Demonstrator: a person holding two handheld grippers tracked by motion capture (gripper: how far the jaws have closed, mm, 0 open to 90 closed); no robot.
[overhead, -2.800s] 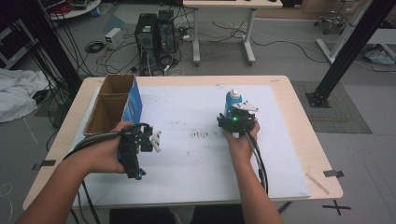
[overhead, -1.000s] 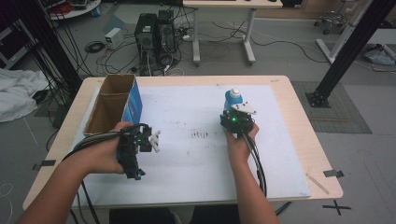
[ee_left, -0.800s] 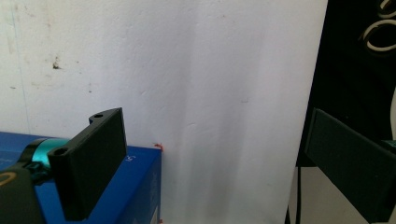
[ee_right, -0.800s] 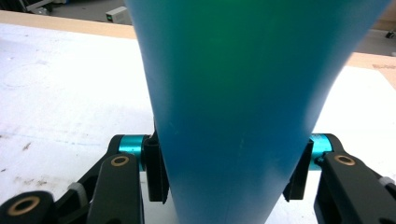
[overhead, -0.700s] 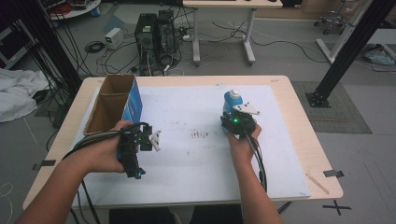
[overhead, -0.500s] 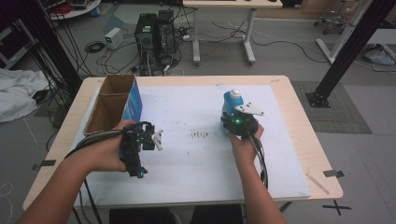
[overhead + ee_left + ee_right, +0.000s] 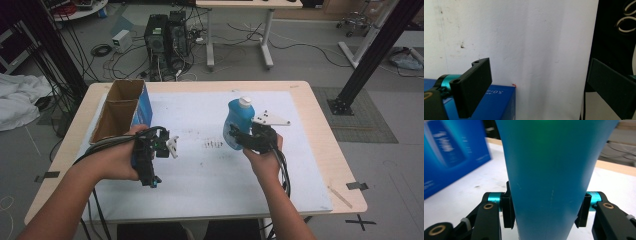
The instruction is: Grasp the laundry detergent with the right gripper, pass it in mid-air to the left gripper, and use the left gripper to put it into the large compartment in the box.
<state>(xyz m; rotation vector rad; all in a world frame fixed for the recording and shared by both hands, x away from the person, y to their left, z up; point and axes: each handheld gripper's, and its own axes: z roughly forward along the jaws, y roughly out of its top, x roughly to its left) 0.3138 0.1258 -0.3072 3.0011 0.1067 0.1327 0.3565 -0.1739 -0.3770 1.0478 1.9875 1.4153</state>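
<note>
One blue, seemingly translucent bottle (image 7: 236,123), white-capped.

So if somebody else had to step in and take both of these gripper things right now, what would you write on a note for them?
Right gripper: shut on the blue bottle, jaws pressed on both its sides. The bottle is tilted, white cap up, over the white mat.
Left gripper: open, holding nothing, close beside the cardboard box.
The box stands open-topped at the table's left.
Done: the bottle is gripped.
Left: probably carry it to the box and put it in, though that is a guess; keep the left gripper clear or use it to steady the box.
</note>
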